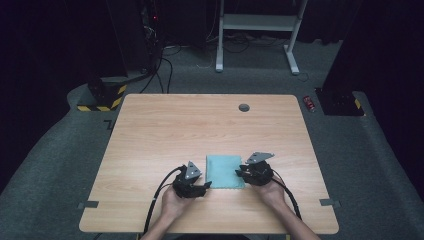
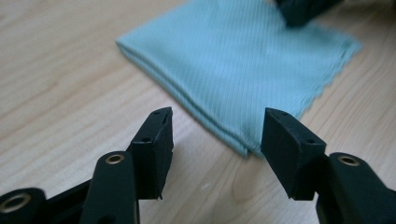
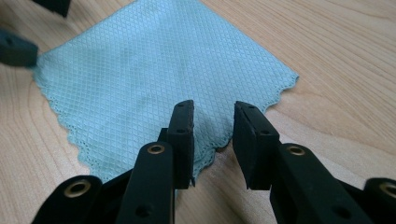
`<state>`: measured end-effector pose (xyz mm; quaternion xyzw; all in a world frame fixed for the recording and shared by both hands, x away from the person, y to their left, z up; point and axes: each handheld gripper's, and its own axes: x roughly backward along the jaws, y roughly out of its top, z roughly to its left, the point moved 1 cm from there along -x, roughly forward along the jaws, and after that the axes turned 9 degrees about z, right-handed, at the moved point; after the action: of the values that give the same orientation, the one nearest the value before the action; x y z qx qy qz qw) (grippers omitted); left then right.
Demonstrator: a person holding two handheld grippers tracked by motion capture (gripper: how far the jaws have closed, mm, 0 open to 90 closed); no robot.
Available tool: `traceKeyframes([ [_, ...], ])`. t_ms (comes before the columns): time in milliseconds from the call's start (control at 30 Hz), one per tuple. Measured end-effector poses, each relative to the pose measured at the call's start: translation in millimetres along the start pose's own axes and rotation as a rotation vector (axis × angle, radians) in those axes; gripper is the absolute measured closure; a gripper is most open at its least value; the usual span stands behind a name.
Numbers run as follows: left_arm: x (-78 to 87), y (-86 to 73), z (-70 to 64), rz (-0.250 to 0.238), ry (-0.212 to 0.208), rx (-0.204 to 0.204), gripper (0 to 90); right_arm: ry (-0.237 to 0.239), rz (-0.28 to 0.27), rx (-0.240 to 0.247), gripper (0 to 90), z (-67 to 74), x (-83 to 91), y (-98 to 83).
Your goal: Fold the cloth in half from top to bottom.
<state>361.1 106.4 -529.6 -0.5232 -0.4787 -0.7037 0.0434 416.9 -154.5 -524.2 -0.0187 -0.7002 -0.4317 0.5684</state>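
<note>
Left gripper (image 2: 215,140): jaws apart, nothing clamped. Between the tips, bare wood and, just past them toward the right-hand jaw, the near corner of the folded teal cloth (image 2: 243,60), its stacked layers showing along the folded edge. No pad on the fabric. Beyond, across the cloth at its far side, a dark blurred tip of the other gripper.

Right gripper (image 3: 212,135): jaws apart with a narrower gap, astride the scalloped near edge of the cloth (image 3: 154,74); fabric lying flat in the gap, not pinched, not lifted (hard to tell whether the left-hand pad brushes the cloth). Further out, the diamond weave spreading ahead and to the left of the jaws; at the far left corner, a dark jaw tip of the other gripper beside the cloth's edge.

From above: cloth (image 1: 224,171) flat on the wooden table (image 1: 200,125), directly between the left gripper (image 1: 206,186) and right gripper (image 1: 238,172), each pointing inward at a side edge. Hands and trailing cables behind the grippers, toward the table's near edge.
</note>
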Motion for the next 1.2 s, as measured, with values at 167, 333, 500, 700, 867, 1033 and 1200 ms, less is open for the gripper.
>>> traceKeyframes([
  [167,10.4,-9.2,2.1,0.028,0.018,-0.014,42.7,-0.006,0.009,0.006,67.0,-0.1,1.2,0.2],
  [333,23.8,-19.3,10.9,-0.006,-0.002,0.016,42.1,-0.025,0.006,0.005,62.3,-1.3,5.6,-0.5],
  [500,31.3,-22.4,25.4,-0.048,0.000,0.077,41.3,-0.040,-0.023,-0.014,60.2,-5.6,16.2,-1.4],
  [700,37.8,-24.2,35.2,-0.076,0.004,0.109,41.2,-0.076,-0.061,-0.044,58.0,-14.0,35.9,-6.2],
  [867,43.0,-26.8,41.6,-0.089,0.015,0.131,41.1,-0.106,-0.083,-0.090,56.9,-24.2,47.5,-15.9],
  [1033,42.2,-31.3,46.3,-0.077,0.032,0.140,41.1,-0.119,-0.090,-0.132,56.7,-31.5,50.7,-26.5],
  [1200,41.5,-37.7,53.2,-0.063,0.066,0.157,41.1,-0.142,-0.075,-0.140,56.8,-32.9,49.7,-34.0],
])
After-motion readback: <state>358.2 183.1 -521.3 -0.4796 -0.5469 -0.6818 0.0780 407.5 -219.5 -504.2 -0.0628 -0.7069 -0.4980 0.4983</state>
